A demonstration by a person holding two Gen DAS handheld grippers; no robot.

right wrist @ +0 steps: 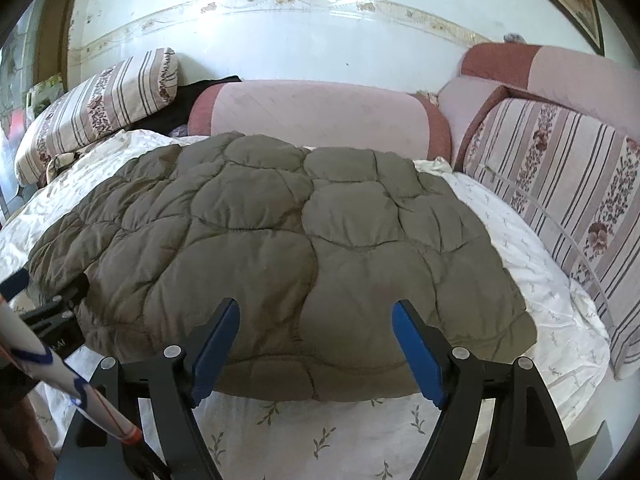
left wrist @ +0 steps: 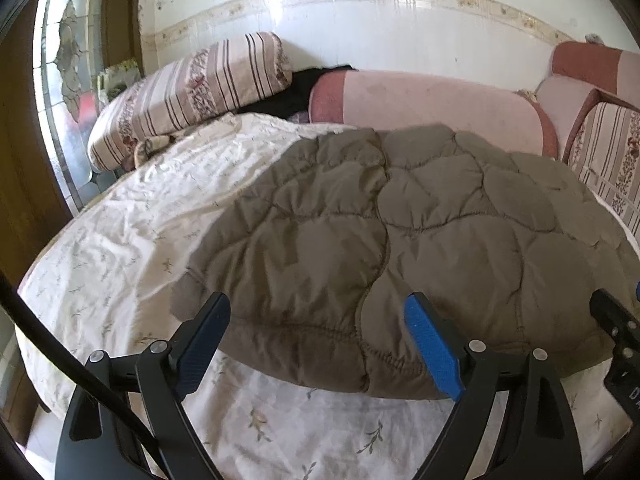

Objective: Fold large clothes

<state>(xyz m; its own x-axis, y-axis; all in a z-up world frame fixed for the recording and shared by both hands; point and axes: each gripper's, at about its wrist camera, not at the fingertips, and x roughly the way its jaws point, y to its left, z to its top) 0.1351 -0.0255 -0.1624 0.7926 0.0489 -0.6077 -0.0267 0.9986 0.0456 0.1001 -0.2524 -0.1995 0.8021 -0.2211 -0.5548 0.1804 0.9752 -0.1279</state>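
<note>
An olive-brown quilted jacket (left wrist: 400, 220) (right wrist: 280, 240) lies in a flat, puffy bundle on a bed with a white floral sheet (left wrist: 120, 240) (right wrist: 320, 432). My left gripper (left wrist: 318, 300) hovers at the jacket's near hem towards its left end, its jaws wide apart and empty. My right gripper (right wrist: 316, 305) stands open over the near hem further right, its blue pads (right wrist: 416, 352) either side of the fabric without pressing it. The folded hem runs across just beyond both pairs of fingertips.
A striped floral pillow (left wrist: 188, 92) (right wrist: 100, 104) lies at the back left. A pink bolster (left wrist: 432, 100) (right wrist: 320, 116) runs along the wall. Striped cushions (right wrist: 560, 200) line the right side. A white sleeve (right wrist: 60, 368) crosses the right wrist view's lower left.
</note>
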